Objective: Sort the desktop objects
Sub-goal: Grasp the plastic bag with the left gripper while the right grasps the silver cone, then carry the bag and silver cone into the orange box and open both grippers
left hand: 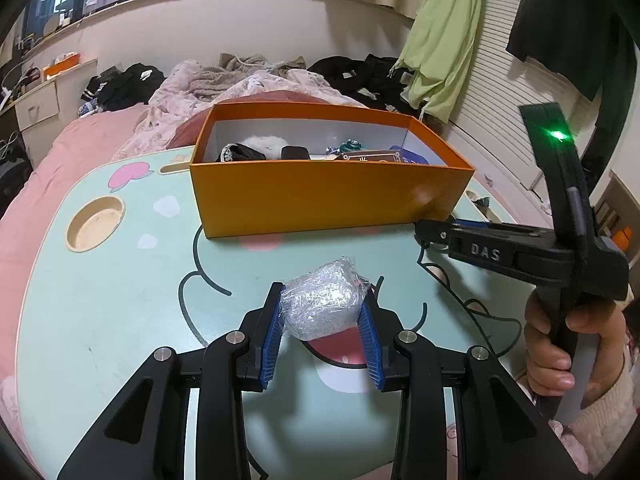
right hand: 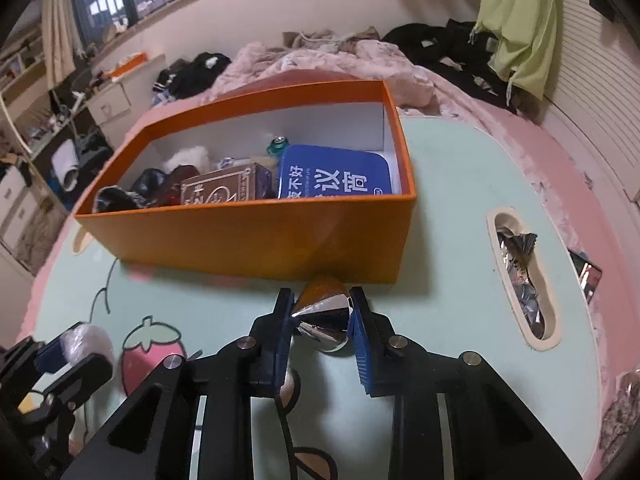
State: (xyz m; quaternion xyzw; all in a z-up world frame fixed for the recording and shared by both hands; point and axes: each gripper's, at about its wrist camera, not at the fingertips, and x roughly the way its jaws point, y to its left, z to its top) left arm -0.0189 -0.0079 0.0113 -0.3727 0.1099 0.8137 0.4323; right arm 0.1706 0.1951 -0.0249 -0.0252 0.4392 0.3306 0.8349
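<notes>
Mint cartoon table point(left hand: 100, 300) bearing orange box point(left hand: 320, 200), perhaps foil scraps point(right hand: 520, 276).

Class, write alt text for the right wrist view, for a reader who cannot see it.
The right gripper is shut on a shiny silver cone above a mint-green cartoon table, just before an open orange box holding a blue tin and clutter.

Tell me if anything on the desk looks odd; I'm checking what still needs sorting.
Crumpled foil wrappers are stuffed into the table's handle slot, right of the orange box. That slot isn't storage, so they look like stray litter. Another shiny scrap lies at the table's right edge.
</notes>
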